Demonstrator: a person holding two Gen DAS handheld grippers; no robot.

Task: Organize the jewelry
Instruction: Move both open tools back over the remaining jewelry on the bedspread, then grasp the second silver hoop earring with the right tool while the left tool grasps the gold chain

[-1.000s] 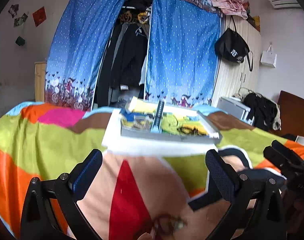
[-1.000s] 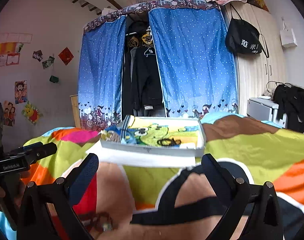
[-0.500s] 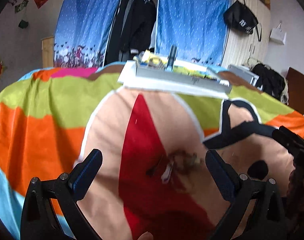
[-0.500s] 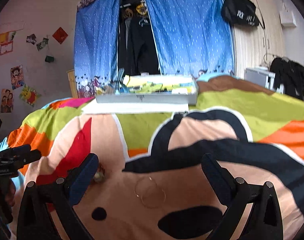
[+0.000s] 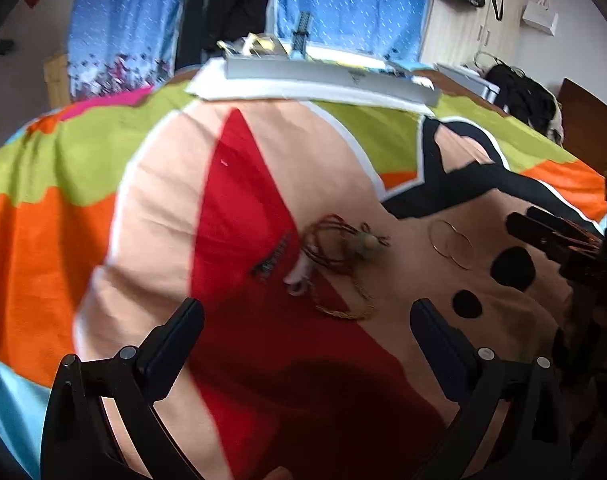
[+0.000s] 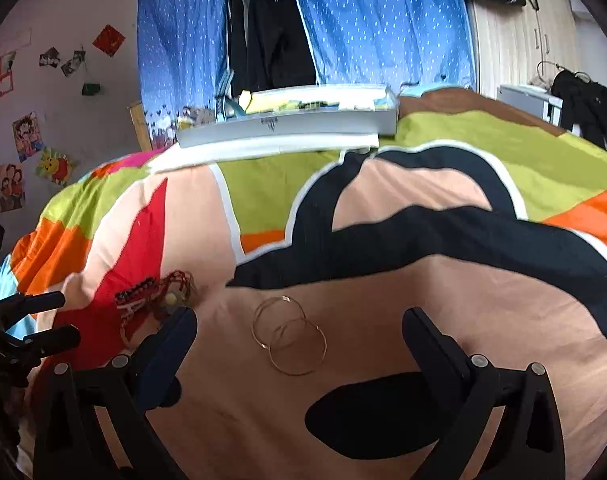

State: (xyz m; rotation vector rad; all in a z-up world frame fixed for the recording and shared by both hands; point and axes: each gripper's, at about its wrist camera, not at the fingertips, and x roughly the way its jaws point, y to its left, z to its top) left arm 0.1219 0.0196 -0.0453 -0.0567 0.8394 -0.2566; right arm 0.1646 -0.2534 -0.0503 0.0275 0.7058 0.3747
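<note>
From the left wrist camera, the left gripper hangs over the bright patchwork bedspread with its jaws wide apart and nothing between them. Just ahead of it lies a tangle of jewelry: a red cord bracelet with a pale bead, a dark beaded strip beside it on the red patch, and a thin gold chain looped nearest the fingers. The opening seems lined up on this heap, so I judge it is the left hand's target. A little to the right, apart from the tangle, lie two thin hoop earrings, overlapping, and beyond them the right gripper's dark fingers poke in from the edge. Far up the bed sits a shallow white tray-like box on a white sheet, probably where the pieces belong; the view is blurred, so its compartments cannot be read.

From the right wrist camera, the right gripper is likewise spread open and empty, framing the hoop earrings, which lie flat on the peach fabric between its fingers. The cord bracelet sits off to the left, touching nothing of this gripper. The box is well away, with bare bedspread between.
</note>
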